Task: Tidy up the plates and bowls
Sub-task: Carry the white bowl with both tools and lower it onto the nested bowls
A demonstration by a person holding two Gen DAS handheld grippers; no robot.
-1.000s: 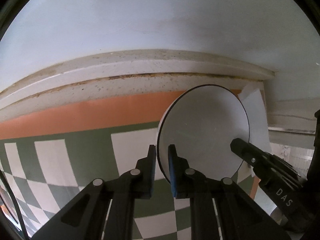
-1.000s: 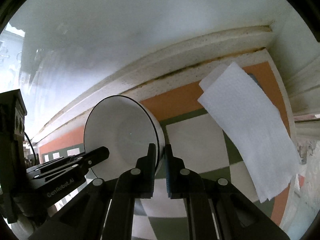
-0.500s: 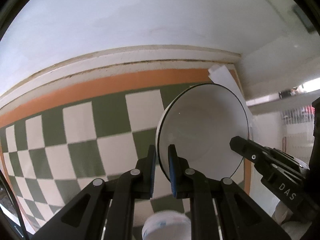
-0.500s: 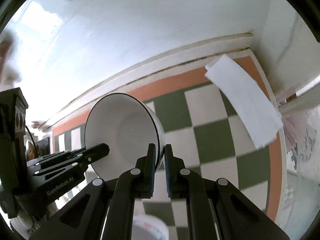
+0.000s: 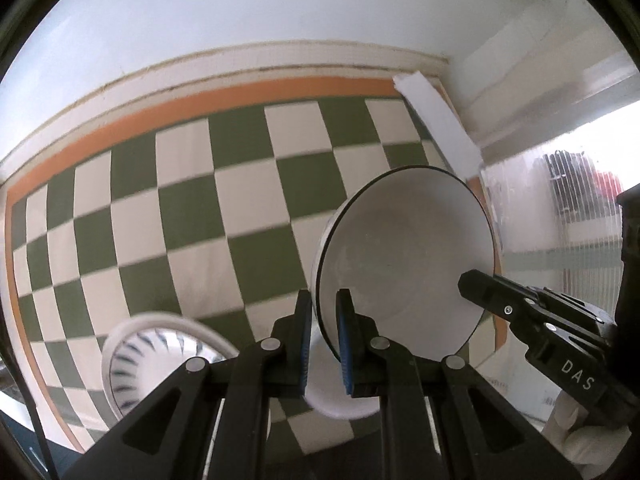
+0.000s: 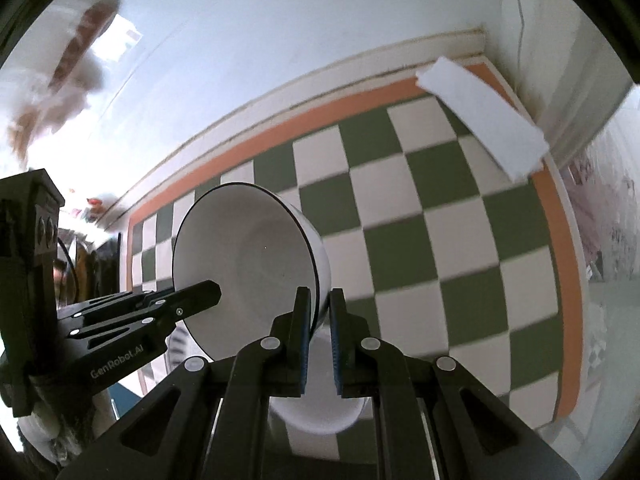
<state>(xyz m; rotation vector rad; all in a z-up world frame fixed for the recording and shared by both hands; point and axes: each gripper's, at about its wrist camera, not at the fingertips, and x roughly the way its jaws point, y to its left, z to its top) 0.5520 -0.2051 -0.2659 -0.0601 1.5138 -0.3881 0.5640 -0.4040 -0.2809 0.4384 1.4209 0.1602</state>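
A white bowl with a thin dark rim hangs tilted on its side above the green-and-white checkered cloth. My left gripper is shut on the bowl's rim at its left edge. On the opposite side of the same bowl, my right gripper is shut on the rim. Below the bowl, a white round dish stands on the cloth, partly hidden by the fingers. A white dish with dark radial stripes lies at the lower left of the left wrist view.
A white paper towel lies over the far right corner of the cloth, against the wall. The cloth's orange border runs along its edges. A white wall with a stained ledge closes the far side.
Both grippers have risen and pulled back from the wall with the bowl held between them. Much more of the checkered cloth shows, and the striped dish and the white dish have come into view.
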